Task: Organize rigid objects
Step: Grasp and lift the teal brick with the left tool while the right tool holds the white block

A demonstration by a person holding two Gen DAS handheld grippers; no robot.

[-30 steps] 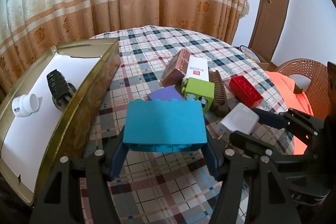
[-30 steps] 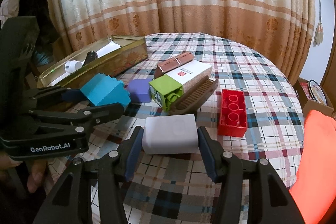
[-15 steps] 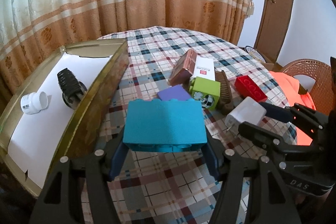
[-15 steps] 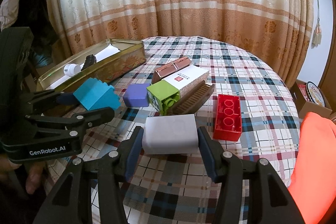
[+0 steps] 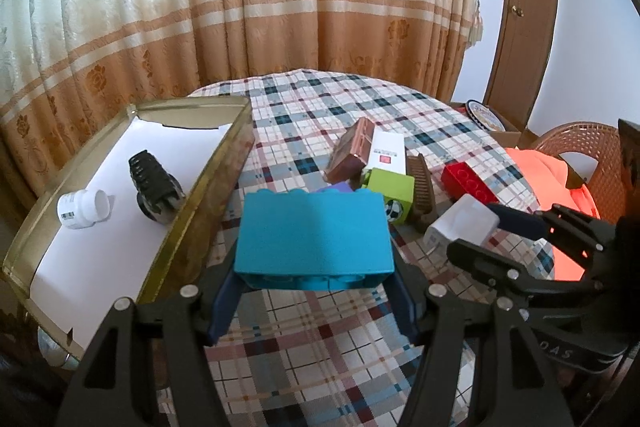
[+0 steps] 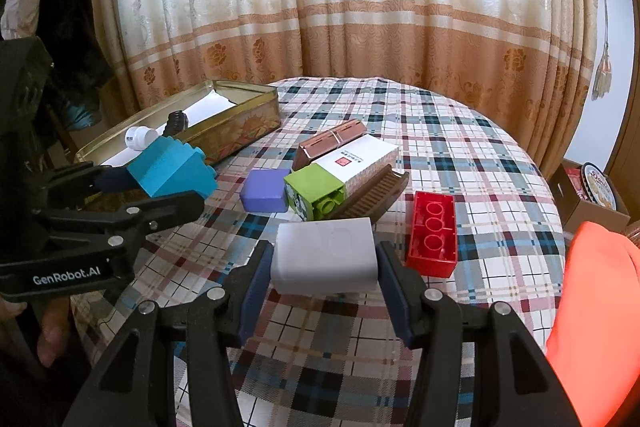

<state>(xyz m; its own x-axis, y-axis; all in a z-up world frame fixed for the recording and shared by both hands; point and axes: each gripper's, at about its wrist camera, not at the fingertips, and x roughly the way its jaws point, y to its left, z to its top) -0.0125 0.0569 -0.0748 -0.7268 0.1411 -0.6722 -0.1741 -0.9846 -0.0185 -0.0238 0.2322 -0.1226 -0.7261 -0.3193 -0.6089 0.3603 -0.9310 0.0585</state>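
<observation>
My left gripper (image 5: 314, 279) is shut on a blue toy brick (image 5: 312, 231), held above the checked tablecloth just right of the open gold tin (image 5: 216, 167). The right wrist view shows that brick (image 6: 172, 169) near the tin's (image 6: 240, 115) near wall. My right gripper (image 6: 324, 279) is shut on a white charger block (image 6: 324, 255), held over the cloth in front of the pile. The left wrist view shows it (image 5: 460, 223) at the right.
A white bottle (image 5: 82, 209) and a black ribbed piece (image 5: 154, 187) lie in the tin. On the cloth lie a purple block (image 6: 266, 191), green brick (image 6: 314, 195), white box (image 6: 360, 163), brown box (image 6: 332, 143), comb (image 6: 372, 195) and red brick (image 6: 434, 235). Orange cloth (image 6: 592, 299) lies right.
The left gripper has drifted a little left toward the tin with the blue brick still in it. The right gripper and its white block have stayed put.
</observation>
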